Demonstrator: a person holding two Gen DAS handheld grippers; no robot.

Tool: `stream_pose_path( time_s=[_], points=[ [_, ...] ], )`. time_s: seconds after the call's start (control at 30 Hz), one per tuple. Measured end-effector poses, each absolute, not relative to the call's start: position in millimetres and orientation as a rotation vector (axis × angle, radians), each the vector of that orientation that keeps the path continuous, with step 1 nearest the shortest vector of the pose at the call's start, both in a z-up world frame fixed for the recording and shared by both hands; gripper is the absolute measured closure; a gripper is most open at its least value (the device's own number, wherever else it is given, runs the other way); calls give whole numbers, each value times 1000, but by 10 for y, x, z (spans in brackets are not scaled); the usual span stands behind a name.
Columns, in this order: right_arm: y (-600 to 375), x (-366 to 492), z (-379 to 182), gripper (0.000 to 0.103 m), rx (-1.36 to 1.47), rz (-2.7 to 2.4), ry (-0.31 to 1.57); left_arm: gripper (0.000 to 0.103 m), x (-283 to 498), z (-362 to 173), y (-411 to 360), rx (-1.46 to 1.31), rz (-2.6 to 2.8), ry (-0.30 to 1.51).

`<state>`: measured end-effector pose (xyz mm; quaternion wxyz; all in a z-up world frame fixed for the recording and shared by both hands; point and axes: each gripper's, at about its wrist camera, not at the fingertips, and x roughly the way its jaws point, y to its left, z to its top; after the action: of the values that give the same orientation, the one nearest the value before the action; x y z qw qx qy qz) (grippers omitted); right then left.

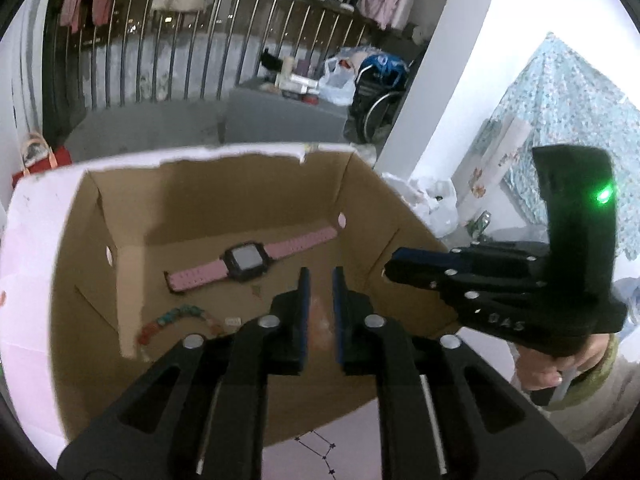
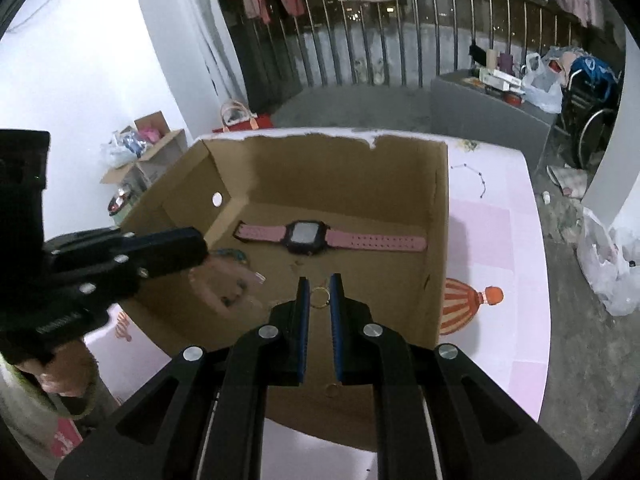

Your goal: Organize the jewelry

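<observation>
Left wrist view: left tool point(image 1: 320, 276) over an open cardboard box point(image 1: 248, 184), pads a narrow gap apart, nothing between them. Pink-strapped watch point(image 1: 250, 261) flat on the box floor; beaded bracelet point(image 1: 176, 320) nearer the left wall. Right tool point(image 1: 394, 262) reaching over the box's right wall. Right wrist view: right tool point(image 2: 319, 282) narrowly parted, gripping nothing; small gold ring point(image 2: 320, 297) on the box floor seen through the gap. Box on a pink-covered counter point(image 2: 496, 240).

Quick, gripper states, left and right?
Left gripper: open, gripping nothing.
Right gripper: narrow gap, gold ring showing between the tips; whether it is gripped cannot be told.
</observation>
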<state>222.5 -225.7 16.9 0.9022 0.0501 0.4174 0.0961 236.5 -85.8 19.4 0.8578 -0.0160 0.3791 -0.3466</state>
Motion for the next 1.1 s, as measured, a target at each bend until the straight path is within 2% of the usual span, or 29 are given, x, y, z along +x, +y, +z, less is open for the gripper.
stream_pose_path(
  time_s=[0.03,0.1,0.2,0.27,0.3,0.33,0.43,0.5,0.6,0.7,0.8,0.83,0.93,1.1],
  points=[
    [-2273,2225,158,84,110,199,867,73,2376,157,-855,-43,-726,805],
    [-2324,2206,172,81,125,198,856,64,2360,138,-803,-66,-731,805],
    [-2377,2152,240,78,141,195,824,54,2330,171,-683,-77,-714,792],
    [-2428,2103,310,72,159,183,795,51,2261,247,-527,-88,-687,766],
    [-2476,2061,357,70,173,171,773,44,2216,300,-439,-93,-672,748],
    [-2534,2019,397,65,190,156,754,37,2158,364,-306,-101,-639,721],
    [-2739,1905,444,50,265,112,722,25,2039,509,54,-136,-545,664],
    [-2875,1854,399,46,340,118,731,19,2011,546,260,-174,-482,652],
    [-3032,1821,198,45,490,159,796,18,2090,491,597,-262,-392,682],
    [-3057,1856,2,45,570,183,866,18,2297,261,797,-349,-314,799],
    [-3009,1934,-144,44,602,214,936,18,2468,32,774,-350,-279,923],
    [-2969,1947,-171,40,597,228,956,18,2517,-40,740,-360,-294,955],
    [-2847,2002,-141,37,522,217,978,18,2589,-187,607,-398,-372,1033],
    [-2770,2075,-129,37,511,198,1021,17,2570,-212,376,-413,-398,1051]
  ],
)
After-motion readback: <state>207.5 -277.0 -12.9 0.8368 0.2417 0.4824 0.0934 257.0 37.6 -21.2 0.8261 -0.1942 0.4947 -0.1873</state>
